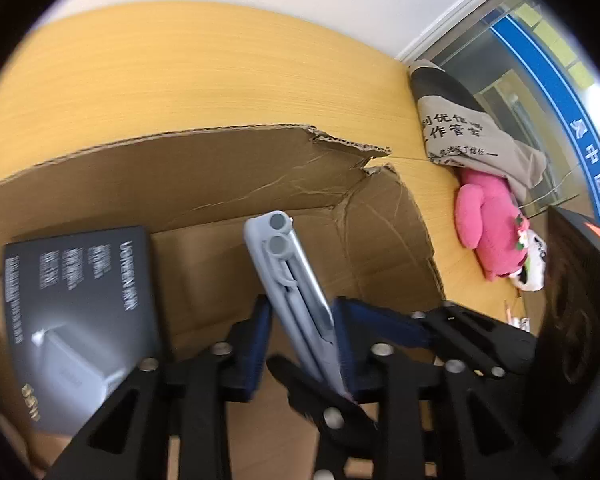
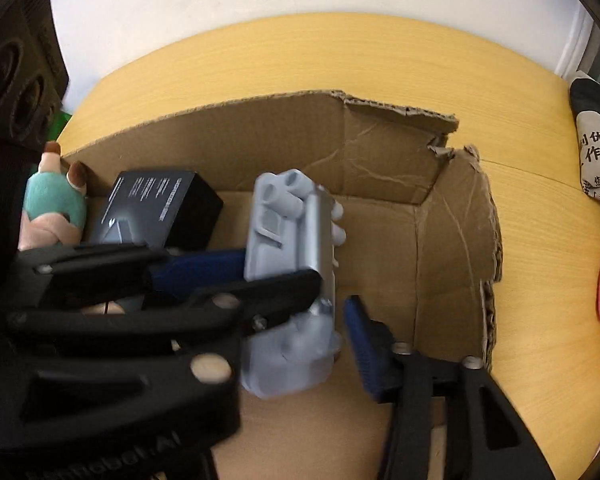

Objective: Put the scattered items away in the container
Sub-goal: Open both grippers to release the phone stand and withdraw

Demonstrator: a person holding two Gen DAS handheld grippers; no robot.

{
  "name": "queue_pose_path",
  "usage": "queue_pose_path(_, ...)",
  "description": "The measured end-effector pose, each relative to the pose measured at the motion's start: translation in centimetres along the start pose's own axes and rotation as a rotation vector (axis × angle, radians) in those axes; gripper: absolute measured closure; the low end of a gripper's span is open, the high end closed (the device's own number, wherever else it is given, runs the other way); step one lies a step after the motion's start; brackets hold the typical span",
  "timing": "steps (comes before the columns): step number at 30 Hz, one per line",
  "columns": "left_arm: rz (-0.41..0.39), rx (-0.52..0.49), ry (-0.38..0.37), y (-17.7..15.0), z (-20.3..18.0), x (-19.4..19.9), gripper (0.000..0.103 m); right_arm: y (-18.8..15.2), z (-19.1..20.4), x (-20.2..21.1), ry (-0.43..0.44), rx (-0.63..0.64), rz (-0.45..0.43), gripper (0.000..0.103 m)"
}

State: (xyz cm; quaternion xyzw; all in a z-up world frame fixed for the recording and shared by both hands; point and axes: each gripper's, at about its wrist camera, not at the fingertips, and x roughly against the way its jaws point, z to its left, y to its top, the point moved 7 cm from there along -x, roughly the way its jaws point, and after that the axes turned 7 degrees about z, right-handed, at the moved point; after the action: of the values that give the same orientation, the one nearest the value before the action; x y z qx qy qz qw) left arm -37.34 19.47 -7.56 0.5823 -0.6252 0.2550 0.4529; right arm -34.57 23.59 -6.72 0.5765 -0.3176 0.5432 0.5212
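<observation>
My left gripper (image 1: 300, 320) is shut on a grey folding stand (image 1: 288, 280) and holds it over the open cardboard box (image 1: 204, 168). The stand also shows in the right wrist view (image 2: 288, 272), with the left gripper's black and blue fingers (image 2: 204, 268) clamped on it. My right gripper is open; only its right blue finger (image 2: 360, 340) shows clearly, just right of the stand and not touching it. A black product box (image 1: 80, 312) lies inside the cardboard box at the left; it shows in the right wrist view (image 2: 156, 204) too.
A plush toy in teal clothes (image 2: 56, 208) lies in the box's left corner. A pink plush (image 1: 488, 224) and a printed cloth bag (image 1: 460, 132) lie on the yellow wooden table (image 1: 204, 72) to the right. A black speaker (image 2: 16, 80) stands at the far left.
</observation>
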Motion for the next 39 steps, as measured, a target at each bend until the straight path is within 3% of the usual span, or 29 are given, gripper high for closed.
queue_pose_path(1, -0.016, -0.006, 0.014, -0.3, -0.1, 0.8, 0.057, -0.5, 0.3, 0.6, -0.015, 0.021, -0.016, 0.032)
queue_pose_path(3, -0.065, -0.038, 0.033, -1.3, -0.7, 3.0, 0.057, -2.0, 1.1, 2.6, -0.067, 0.074, -0.069, 0.011)
queue_pose_path(4, -0.09, -0.051, 0.033, -2.0, -1.1, 4.2, 0.056, -3.1, 1.6, 3.8, -0.082, 0.099, -0.105, 0.009)
queue_pose_path(6, -0.164, -0.067, 0.06, -3.6, -2.0, 7.3, 0.051, -5.5, 2.7, 6.4, -0.083, 0.125, -0.16, 0.006)
queue_pose_path(9, -0.309, -0.109, 0.177, -6.8, -3.6, 12.4, 0.041, -9.4, 4.3, 10.3, -0.082, 0.127, -0.223, 0.003)
queue_pose_path(11, -0.393, -0.13, 0.227, -9.7, -4.7, 15.6, 0.026, -12.6, 5.2, 13.5, -0.084, 0.129, -0.297, 0.0)
queue_pose_path(13, -0.479, -0.141, 0.239, -13.0, -6.3, 18.2, 0.023, -16.3, 5.8, 16.1, -0.08, 0.1, -0.364, 0.0)
queue_pose_path(16, -0.602, -0.185, 0.227, -18.5, -9.1, 20.6, 0.022, -19.3, 6.2, 17.7, -0.084, 0.067, -0.371, 0.0)
queue_pose_path(19, -0.609, -0.193, 0.265, -22.9, -11.1, 20.7, 0.022, -22.7, 7.0, 19.1, -0.133, 0.082, -0.386, 0.0)
queue_pose_path(29, -0.651, -0.221, 0.377, -34.1, -14.9, 22.4, 0.022, -29.9, 9.9, 23.0, -0.117, 0.132, -0.474, 0.0)
queue_pose_path(33, -0.667, -0.201, 0.36, -37.1, -15.3, 22.7, 0.022, -32.1, 10.8, 24.2, -0.117, 0.15, -0.501, 0.0)
queue_pose_path(39, -0.628, -0.196, 0.338, -39.2, -15.3, 21.3, 0.022, -34.2, 10.7, 24.3, -0.117, 0.156, -0.499, 0.0)
